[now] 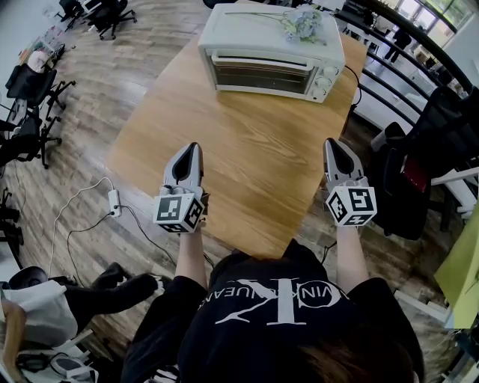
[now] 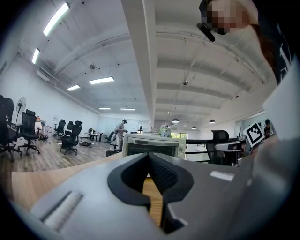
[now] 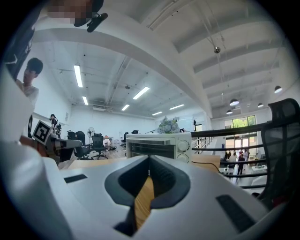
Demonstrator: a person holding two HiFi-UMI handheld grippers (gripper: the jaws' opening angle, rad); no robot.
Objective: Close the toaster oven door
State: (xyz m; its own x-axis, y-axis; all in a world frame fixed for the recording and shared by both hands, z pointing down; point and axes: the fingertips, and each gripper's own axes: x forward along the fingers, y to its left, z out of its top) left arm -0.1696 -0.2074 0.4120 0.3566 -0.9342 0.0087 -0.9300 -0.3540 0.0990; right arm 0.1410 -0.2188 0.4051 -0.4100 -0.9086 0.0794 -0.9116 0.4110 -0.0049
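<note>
A white toaster oven point(image 1: 273, 52) stands at the far end of the wooden table point(image 1: 247, 164), and its glass door sits upright against the body. It also shows straight ahead as the toaster oven point(image 2: 150, 145) in the left gripper view and the toaster oven point(image 3: 159, 145) in the right gripper view. My left gripper point(image 1: 192, 147) hovers over the table's near left part, well short of the oven. Over the near right edge is my right gripper point(image 1: 333, 142). Both the left gripper point(image 2: 149, 154) and the right gripper point(image 3: 149, 159) are shut with nothing between the jaws.
A bunch of pale flowers point(image 1: 303, 22) lies on top of the oven. Its black cord point(image 1: 353, 82) drops off the table's right side. A dark office chair point(image 1: 419, 164) stands close on the right, and a white cable with adapter point(image 1: 114, 200) lies on the floor at left.
</note>
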